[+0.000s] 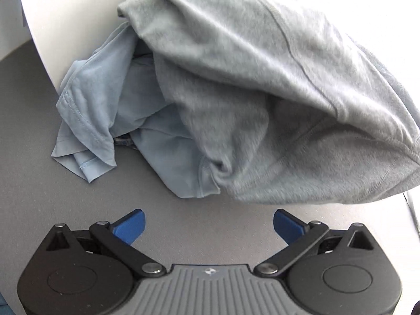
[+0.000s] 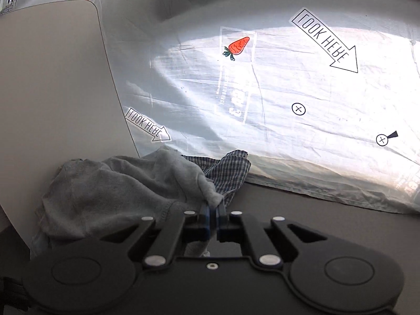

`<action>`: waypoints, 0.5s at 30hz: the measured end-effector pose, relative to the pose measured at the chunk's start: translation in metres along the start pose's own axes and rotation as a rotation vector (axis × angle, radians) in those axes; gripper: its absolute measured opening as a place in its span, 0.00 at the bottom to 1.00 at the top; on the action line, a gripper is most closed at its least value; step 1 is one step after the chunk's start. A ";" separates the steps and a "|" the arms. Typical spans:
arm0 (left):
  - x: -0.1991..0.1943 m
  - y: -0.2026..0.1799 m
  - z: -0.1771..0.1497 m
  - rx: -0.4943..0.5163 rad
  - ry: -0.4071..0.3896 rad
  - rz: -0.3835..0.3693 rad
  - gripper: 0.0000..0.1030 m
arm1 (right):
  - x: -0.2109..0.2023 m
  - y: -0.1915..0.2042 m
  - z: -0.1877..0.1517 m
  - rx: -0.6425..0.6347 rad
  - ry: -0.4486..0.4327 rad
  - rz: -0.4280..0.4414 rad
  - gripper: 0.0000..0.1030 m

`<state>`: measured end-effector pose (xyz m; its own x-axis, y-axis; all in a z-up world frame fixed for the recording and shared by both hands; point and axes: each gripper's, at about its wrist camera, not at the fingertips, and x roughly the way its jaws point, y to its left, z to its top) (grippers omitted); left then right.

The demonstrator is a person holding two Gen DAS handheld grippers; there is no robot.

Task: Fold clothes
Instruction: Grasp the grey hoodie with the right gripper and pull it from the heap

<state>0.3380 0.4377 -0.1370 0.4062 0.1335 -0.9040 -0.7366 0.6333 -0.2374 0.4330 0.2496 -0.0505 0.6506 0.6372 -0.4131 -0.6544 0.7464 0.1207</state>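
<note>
R tool (image 2: 213, 206) pinches soft grey-green knit garment (image 2: 126, 183); L tool (image 1: 208, 221) spread wide, empty, w/ crumpled light-blue shirt (image 1: 86, 110) near on grey tabletop (image 1: 39, 178).

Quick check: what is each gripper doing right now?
Left gripper: open, empty, facing the pile.
Right gripper: shut on the soft grey-green knit garment.

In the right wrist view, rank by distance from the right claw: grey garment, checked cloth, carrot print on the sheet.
1. grey garment: pinched in the right claw, extending left.
2. checked cloth: just behind, slightly right.
3. carrot print: farthest, high on the white sheet.
</note>
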 end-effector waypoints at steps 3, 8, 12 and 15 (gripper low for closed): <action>-0.029 -0.030 -0.024 0.060 -0.040 -0.040 0.99 | -0.056 -0.043 -0.011 0.023 -0.024 -0.108 0.04; -0.071 -0.084 -0.085 0.155 -0.096 -0.079 0.99 | -0.152 -0.127 -0.034 0.068 -0.060 -0.303 0.04; -0.090 -0.106 -0.146 0.195 -0.092 -0.110 0.99 | -0.228 -0.194 -0.052 0.104 -0.089 -0.459 0.04; -0.102 -0.129 -0.192 0.234 -0.059 -0.155 0.98 | -0.285 -0.244 -0.065 0.131 -0.110 -0.575 0.04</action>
<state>0.2881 0.1963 -0.0828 0.5404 0.0612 -0.8392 -0.5209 0.8076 -0.2765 0.3816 -0.1267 -0.0210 0.9271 0.1345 -0.3498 -0.1369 0.9904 0.0182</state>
